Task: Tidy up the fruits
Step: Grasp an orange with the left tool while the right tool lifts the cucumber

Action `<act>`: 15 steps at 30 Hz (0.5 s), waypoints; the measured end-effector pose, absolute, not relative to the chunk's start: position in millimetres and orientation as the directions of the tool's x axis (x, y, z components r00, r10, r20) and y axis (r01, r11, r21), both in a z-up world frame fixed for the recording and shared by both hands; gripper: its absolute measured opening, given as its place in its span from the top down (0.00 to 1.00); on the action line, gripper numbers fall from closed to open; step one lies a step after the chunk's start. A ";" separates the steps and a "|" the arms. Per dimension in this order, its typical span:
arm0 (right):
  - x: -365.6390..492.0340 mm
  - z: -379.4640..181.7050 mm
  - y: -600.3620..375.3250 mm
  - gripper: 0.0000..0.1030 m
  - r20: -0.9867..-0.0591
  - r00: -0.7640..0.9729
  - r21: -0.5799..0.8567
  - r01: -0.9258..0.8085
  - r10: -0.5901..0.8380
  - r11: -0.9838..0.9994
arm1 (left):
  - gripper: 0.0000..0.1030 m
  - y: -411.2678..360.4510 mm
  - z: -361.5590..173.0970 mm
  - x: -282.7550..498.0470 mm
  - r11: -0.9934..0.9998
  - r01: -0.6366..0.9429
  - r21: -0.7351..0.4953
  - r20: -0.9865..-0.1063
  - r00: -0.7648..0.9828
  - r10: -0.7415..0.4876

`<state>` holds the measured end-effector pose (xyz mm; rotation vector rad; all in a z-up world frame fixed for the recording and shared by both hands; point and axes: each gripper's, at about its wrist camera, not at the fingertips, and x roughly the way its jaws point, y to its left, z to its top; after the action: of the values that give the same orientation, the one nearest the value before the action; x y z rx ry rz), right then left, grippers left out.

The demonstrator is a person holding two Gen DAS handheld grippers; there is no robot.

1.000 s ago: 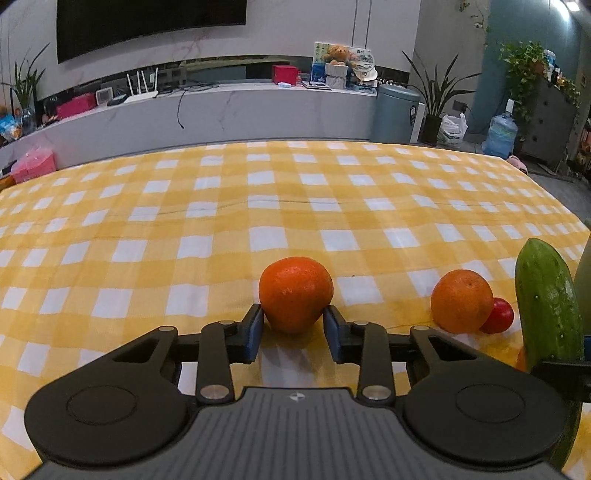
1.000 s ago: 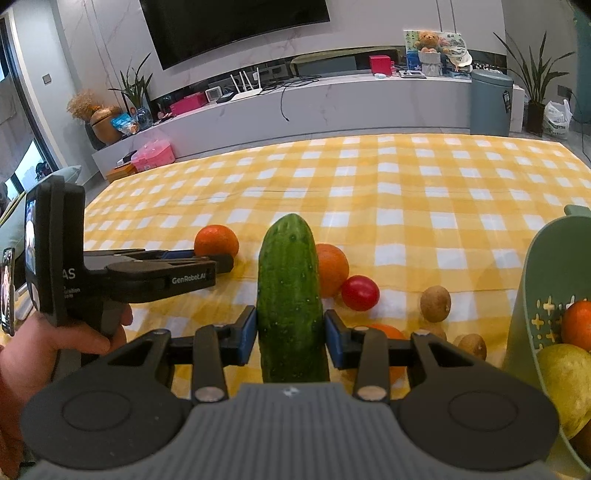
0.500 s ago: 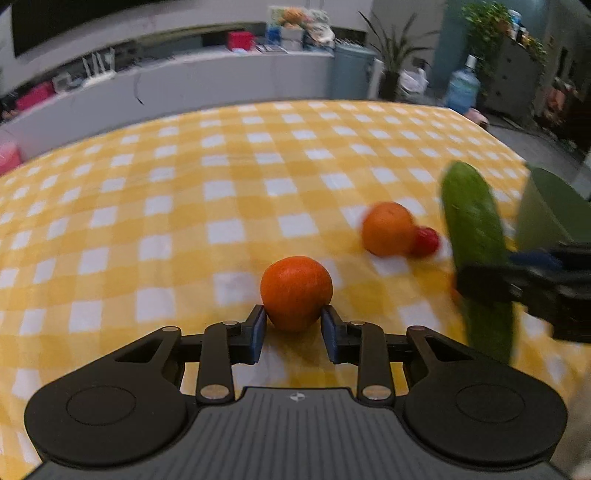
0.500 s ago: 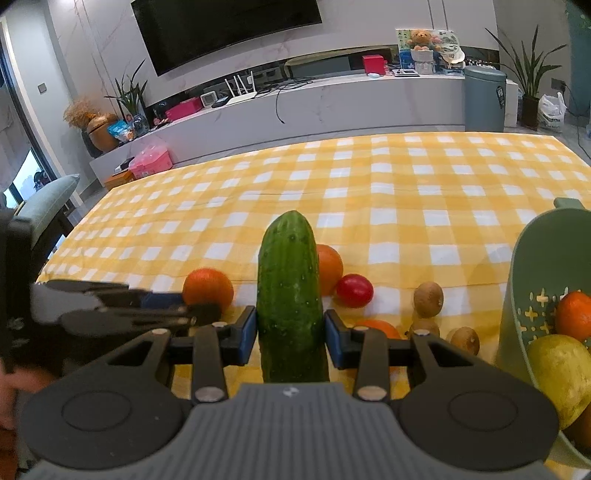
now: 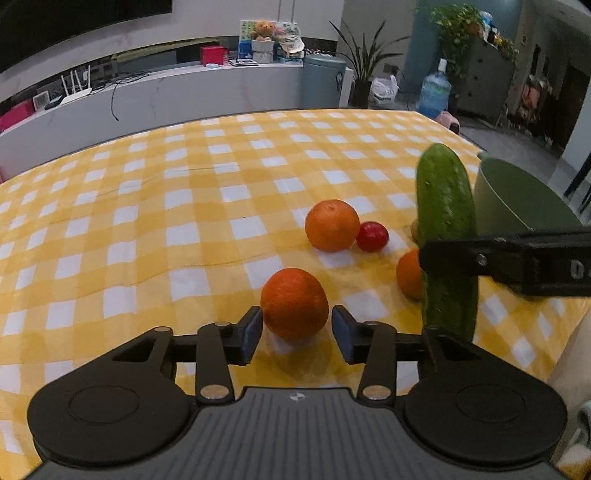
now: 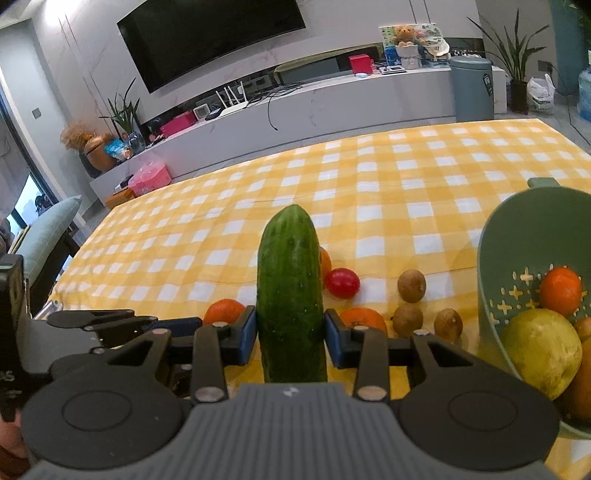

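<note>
Left gripper (image 5: 297, 332) is opening up, with the orange (image 5: 294, 303) sitting loose between its pads on the yellow checked cloth (image 5: 147, 221), a gap showing on the right side. Right gripper (image 6: 290, 338) is clamped tight on the cucumber (image 6: 290, 291), which stands upright. The green colander (image 6: 495, 266) sits at 3 o'clock from it with 1 orange and a pear inside.

A dark television (image 6: 210, 40) hangs above a long white counter (image 6: 332, 107) beyond the worktop's far edge, where a teddy bear (image 6: 404, 35), red box (image 6: 360, 63), grey bin (image 6: 472, 88) and potted plant (image 6: 515, 66) stand.
</note>
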<state>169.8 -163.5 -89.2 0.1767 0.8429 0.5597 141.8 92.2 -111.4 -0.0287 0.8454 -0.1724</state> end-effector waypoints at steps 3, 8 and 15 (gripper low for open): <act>171.3 -91.5 -162.3 0.66 -0.655 0.535 0.365 -0.395 0.534 0.843 | 0.44 95.4 -113.0 149.6 0.985 0.127 -0.119 -0.725 0.666 -0.173; 172.9 -91.9 -161.1 0.65 -0.655 0.533 0.365 -0.396 0.535 0.843 | 0.44 103.1 -117.4 168.6 0.984 0.072 -0.162 -0.726 0.667 -0.168; 174.3 -92.7 -163.7 0.65 -0.655 0.532 0.377 -0.385 0.537 0.842 | 0.55 97.5 -120.2 174.7 0.988 0.072 -0.136 -0.744 0.651 -0.150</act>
<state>174.3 -163.7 -92.7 0.1959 0.8467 0.5535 174.7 97.5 -120.2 -0.0974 0.8532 -0.1267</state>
